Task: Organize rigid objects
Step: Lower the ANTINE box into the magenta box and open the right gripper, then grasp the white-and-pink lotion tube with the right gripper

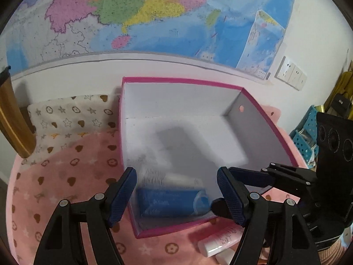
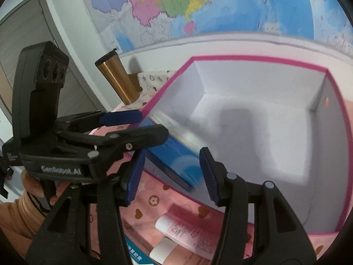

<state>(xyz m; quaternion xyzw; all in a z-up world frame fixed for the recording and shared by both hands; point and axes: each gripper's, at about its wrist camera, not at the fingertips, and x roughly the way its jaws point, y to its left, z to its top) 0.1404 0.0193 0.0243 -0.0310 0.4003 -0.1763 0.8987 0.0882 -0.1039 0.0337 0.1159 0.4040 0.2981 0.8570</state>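
Both grippers, left gripper (image 1: 176, 196) and right gripper (image 2: 172, 174), we hold released above the blue carton (image 1: 172, 202) in the pink-rimmed box (image 1: 183, 80) at frame centre.

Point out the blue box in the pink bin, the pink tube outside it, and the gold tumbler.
blue box (image 1: 169, 203), left wrist view, its top face.
pink tube (image 2: 187, 231), right wrist view, mid-body.
gold tumbler (image 2: 117, 77), right wrist view, its side.

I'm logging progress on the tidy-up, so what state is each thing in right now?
Pink-rimmed white cardboard box: open, no lid on it.
Blue and white carton: lying inside the box, at its near wall.
Pink squeeze tube with white cap: lying outside on the cloth.
Copper travel mug: upright, lidded.
Left tool: open.
Right tool: open.
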